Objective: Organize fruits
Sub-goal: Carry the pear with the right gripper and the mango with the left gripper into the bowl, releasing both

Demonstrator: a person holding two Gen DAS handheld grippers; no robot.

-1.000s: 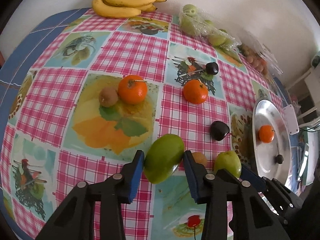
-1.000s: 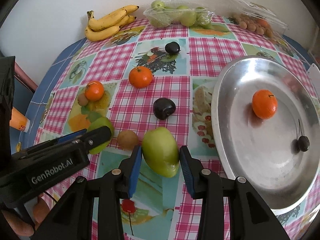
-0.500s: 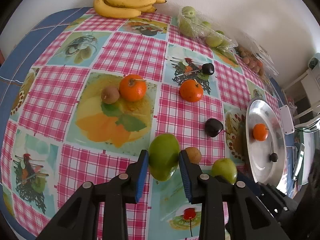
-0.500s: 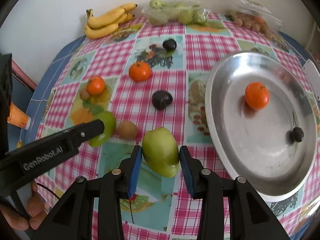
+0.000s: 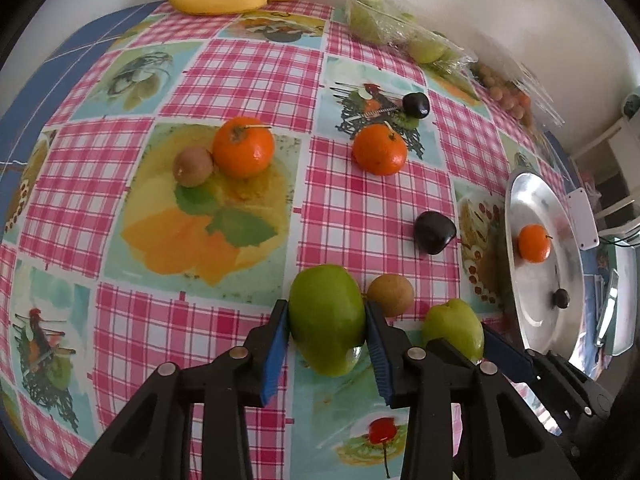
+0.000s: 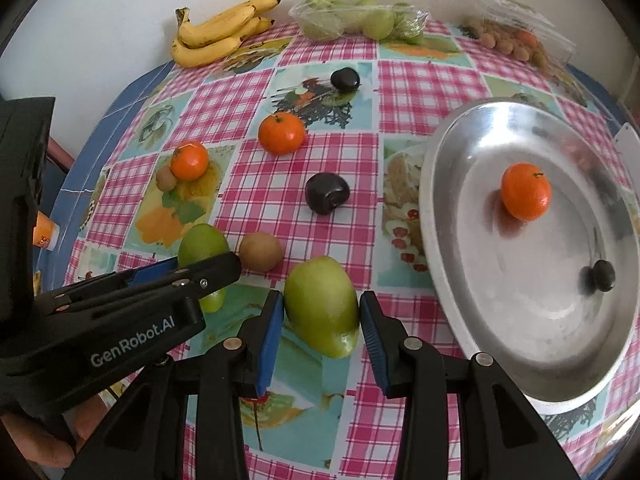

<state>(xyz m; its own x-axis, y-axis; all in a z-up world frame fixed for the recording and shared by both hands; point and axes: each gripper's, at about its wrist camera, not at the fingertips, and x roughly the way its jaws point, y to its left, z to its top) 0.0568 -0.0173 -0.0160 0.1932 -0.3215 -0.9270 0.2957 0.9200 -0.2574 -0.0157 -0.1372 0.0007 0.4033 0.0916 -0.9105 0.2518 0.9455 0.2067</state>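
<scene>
1. Gripping across its narrow width, the left gripper [image 5: 325, 307] has the left green mango [image 5: 326, 318] between its blue pads. The jaws have just been opening a little, yet both pads look to be touching the skin.
2. The right gripper [image 6: 321, 300] is set narrow on the right green mango [image 6: 322, 308]. Its left pad is against the fruit and its right pad at most a sliver off, so I judge this a grip.
3. Both mangoes sit low over the checked tablecloth [image 6: 256, 184], side by side, with a brown kiwi [image 6: 260, 251] just behind and between them. Whether either mango is clear of the cloth cannot be told.
4. Each mango's long axis runs away from its camera, in line with the fingers, so the pads bear on the flatter sides.
5. The steel plate [image 6: 520, 312] lies to the right of both grippers, its rim near the right mango. It already holds a mandarin [image 6: 526, 191] and a small dark fruit [image 6: 603, 275].
6. The right hand is the nearer one and needs only a short carry over the rim. The left hand would have to pass across the right gripper, so going second seems safer.
</scene>
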